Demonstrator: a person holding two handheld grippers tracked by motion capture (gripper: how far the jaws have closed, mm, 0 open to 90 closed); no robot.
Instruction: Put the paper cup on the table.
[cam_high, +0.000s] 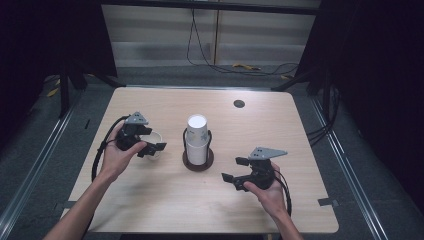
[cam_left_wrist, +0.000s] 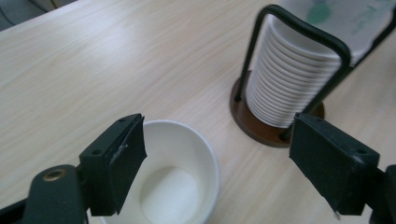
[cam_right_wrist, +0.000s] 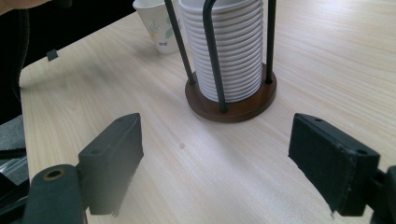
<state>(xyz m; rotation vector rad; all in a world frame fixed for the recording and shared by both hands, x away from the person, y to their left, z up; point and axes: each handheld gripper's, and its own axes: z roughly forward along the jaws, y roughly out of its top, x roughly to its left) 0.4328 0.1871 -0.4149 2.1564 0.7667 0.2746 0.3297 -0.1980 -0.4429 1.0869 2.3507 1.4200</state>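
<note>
Straddling paper cup (cam_left_wrist: 175, 186) rim, left claw (cam_left_wrist: 224, 163) released, right claw (cam_right_wrist: 219, 168) released, cup stack (cam_right_wrist: 229, 46) ahead

A light wooden table (cam_high: 150, 200) with rounded corners (a small dark round hole (cam_high: 239, 103) sits near its far edge) stands on grey carpeted floor (cam_high: 350, 190). Black curtains (cam_high: 380, 60) flank both sides, metal rails (cam_high: 30, 170) run alongside, and cables (cam_high: 200, 50) trail down a pale back wall (cam_high: 160, 30).
</note>
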